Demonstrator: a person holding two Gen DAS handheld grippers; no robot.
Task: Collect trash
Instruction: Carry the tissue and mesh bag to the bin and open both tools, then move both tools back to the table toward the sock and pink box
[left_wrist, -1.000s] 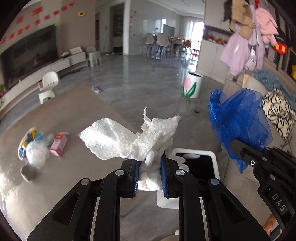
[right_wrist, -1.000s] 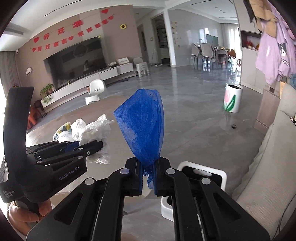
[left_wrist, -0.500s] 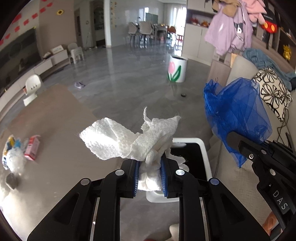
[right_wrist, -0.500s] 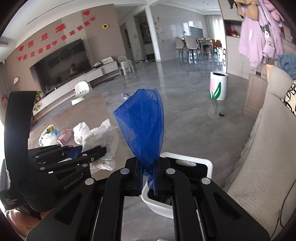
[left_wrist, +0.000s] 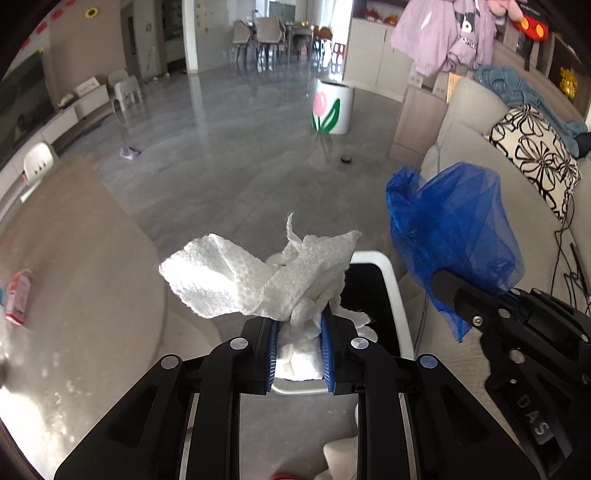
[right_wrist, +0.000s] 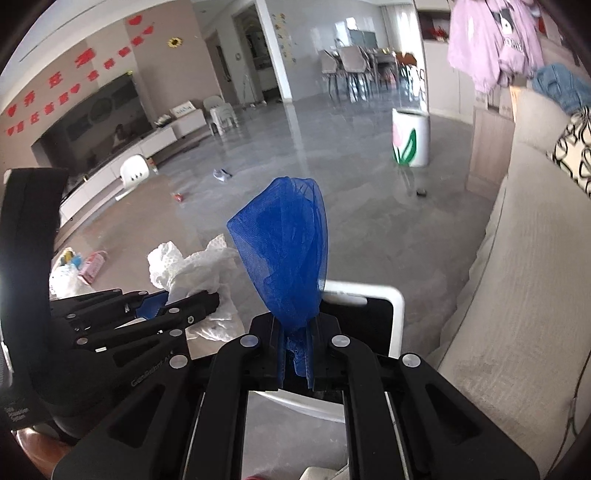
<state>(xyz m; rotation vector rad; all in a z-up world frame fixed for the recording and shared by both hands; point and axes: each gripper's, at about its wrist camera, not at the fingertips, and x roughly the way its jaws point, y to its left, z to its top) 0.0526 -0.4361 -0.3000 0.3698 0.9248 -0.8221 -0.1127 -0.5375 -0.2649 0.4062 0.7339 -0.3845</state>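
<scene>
Since the earlier frames both views are swinging to the right: the white bin (left_wrist: 395, 295) is sliding closer under the fingers, and the litter on the tabletop (left_wrist: 92, 258) is drifting off to the left edge.

The left hand-held gripper (left_wrist: 298, 345) is clamping a crumpled white paper towel (left_wrist: 258, 280) between its blue pads, jaws nearly closed on the wad. The right hand-held gripper (right_wrist: 298, 354) is pinching a bunched piece of blue mesh (right_wrist: 288, 258), jaws almost together on its gathered end.

The carry-to-bin step looks to be in hand, with both pieces already lifted and travelling. The bin is sitting just ahead of and below both sets of fingers, its dark opening partly covered by them. The next move likely calls for bringing each load squarely over that opening, then parting the jaws so the pieces drop inside, not onto the rim.

The towel's long axis is running sideways across the left gripper, its loose end pointing left and slightly forward. The mesh is standing roughly in line with the right gripper's fingers, its rounded free end pointing forward and up, away from the jaws.

More litter, a pink carton (left_wrist: 16, 299) among it, is waiting far to the left.
</scene>
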